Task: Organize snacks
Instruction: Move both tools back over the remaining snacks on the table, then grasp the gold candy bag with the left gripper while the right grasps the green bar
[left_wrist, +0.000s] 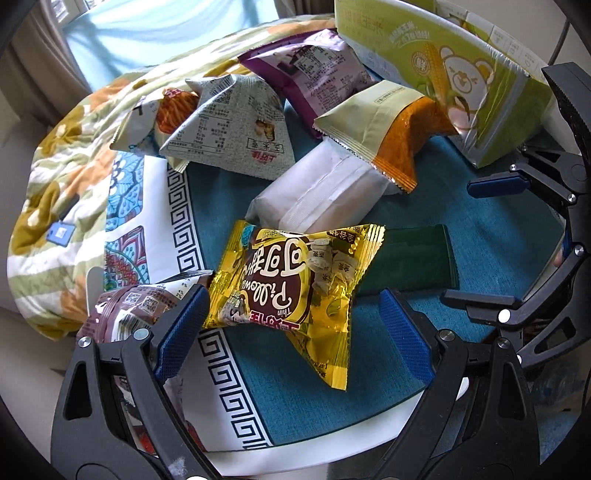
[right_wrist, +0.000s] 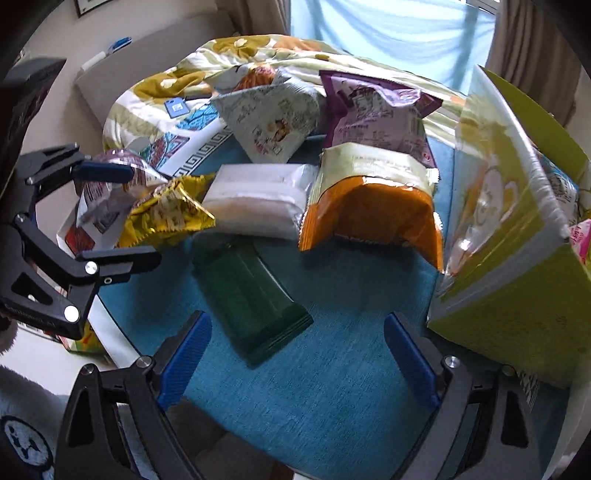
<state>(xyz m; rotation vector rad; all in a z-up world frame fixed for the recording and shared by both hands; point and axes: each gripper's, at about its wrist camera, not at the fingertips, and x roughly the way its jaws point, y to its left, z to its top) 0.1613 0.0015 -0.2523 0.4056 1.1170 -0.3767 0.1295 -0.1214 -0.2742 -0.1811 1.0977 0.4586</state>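
Note:
Snack packs lie on a blue mat (left_wrist: 480, 243). In the left wrist view my left gripper (left_wrist: 295, 325) is open, its jaws on either side of a yellow snack bag (left_wrist: 291, 280). Behind it lie a white pack (left_wrist: 317, 199), a dark green pack (left_wrist: 413, 258), an orange and green bag (left_wrist: 388, 129), a grey triangular bag (left_wrist: 229, 125) and a purple bag (left_wrist: 310, 70). In the right wrist view my right gripper (right_wrist: 299, 354) is open and empty just in front of the dark green pack (right_wrist: 251, 291). The yellow bag (right_wrist: 166, 214) sits left of it.
A green cardboard box (left_wrist: 454, 70) stands open at the right edge of the mat, also in the right wrist view (right_wrist: 517, 221). A maroon and white bag (left_wrist: 136, 310) lies by my left finger. A flowered quilt (left_wrist: 74, 155) is heaped behind the mat.

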